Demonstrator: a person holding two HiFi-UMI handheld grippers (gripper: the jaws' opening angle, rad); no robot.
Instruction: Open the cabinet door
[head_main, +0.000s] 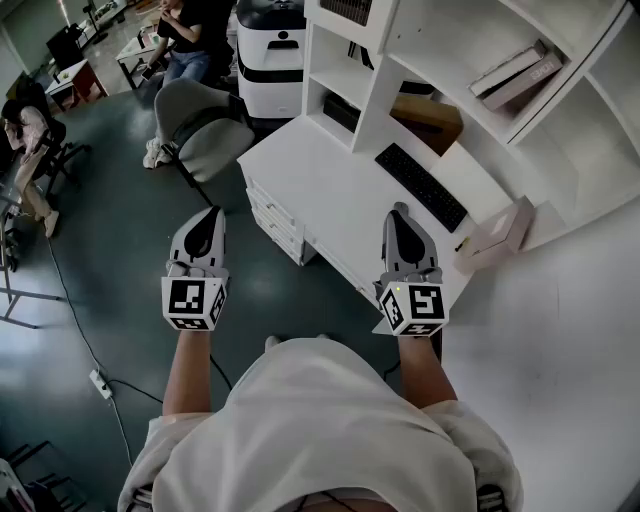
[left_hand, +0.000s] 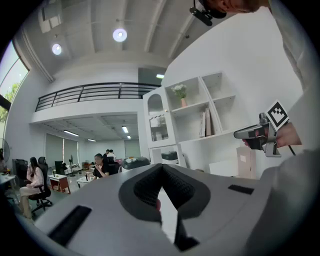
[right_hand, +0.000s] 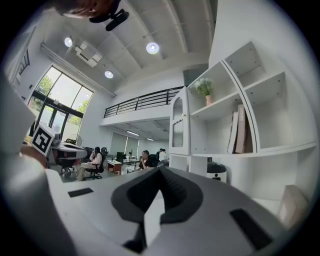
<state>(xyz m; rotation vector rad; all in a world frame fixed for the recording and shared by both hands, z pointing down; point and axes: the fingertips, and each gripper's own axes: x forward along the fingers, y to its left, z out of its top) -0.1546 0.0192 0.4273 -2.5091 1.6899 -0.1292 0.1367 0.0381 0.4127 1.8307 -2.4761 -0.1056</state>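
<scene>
The left hand-held gripper (head_main: 207, 217) and right hand-held gripper (head_main: 400, 212) are both pinched closed on nothing, well short of the cabinet door (right_hand: 180, 127) at twelve o'clock. Reaching in unopened, they would likely glance off its edge or knock the keyboard (head_main: 420, 187) on the table (head_main: 310, 170).

No legible text, number or brand is present in any view. The cube (head_main: 194, 302) on the left hand-held gripper (head_main: 208, 215) and the cube (head_main: 414, 308) on the right hand-held gripper (head_main: 400, 212) carry black-and-white square patterns only. The books (right_hand: 239, 129) at centre right of the right gripper view may bear print, but it is too small to read.
</scene>
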